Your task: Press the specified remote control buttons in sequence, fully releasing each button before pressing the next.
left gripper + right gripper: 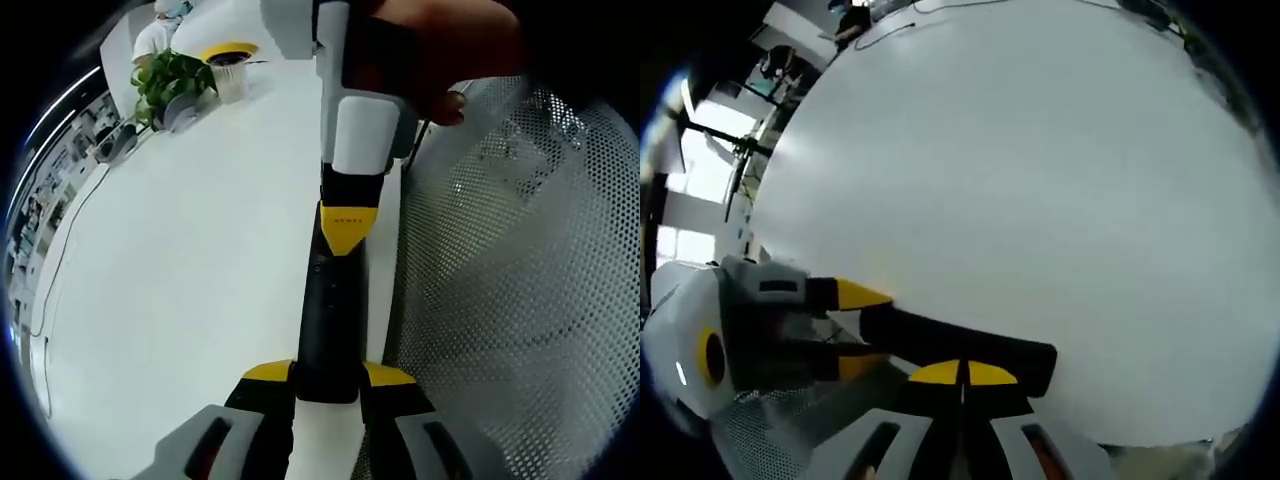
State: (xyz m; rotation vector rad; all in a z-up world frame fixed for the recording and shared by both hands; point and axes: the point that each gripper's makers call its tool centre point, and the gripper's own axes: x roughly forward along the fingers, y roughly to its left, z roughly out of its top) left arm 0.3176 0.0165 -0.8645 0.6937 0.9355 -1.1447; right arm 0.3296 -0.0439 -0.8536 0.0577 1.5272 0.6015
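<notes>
A long black remote control (326,310) lies lengthwise over the white table (180,260). My left gripper (328,374) is shut on its near end, one yellow-tipped jaw on each side. From above, my right gripper (347,228), held by a hand, comes down with its yellow tips together onto the remote's upper face. In the right gripper view, the right gripper (962,373) is shut with its tips resting on the remote control (930,338). There the left gripper (862,330) clamps the remote's left end. The buttons under the tips are hidden.
A white perforated mesh surface (520,280) stands close on the right of the remote. A green plant (170,80), a cup with a yellow lid (230,70) and a thin cable (60,260) sit far along the table. The table's edge (1160,435) is near.
</notes>
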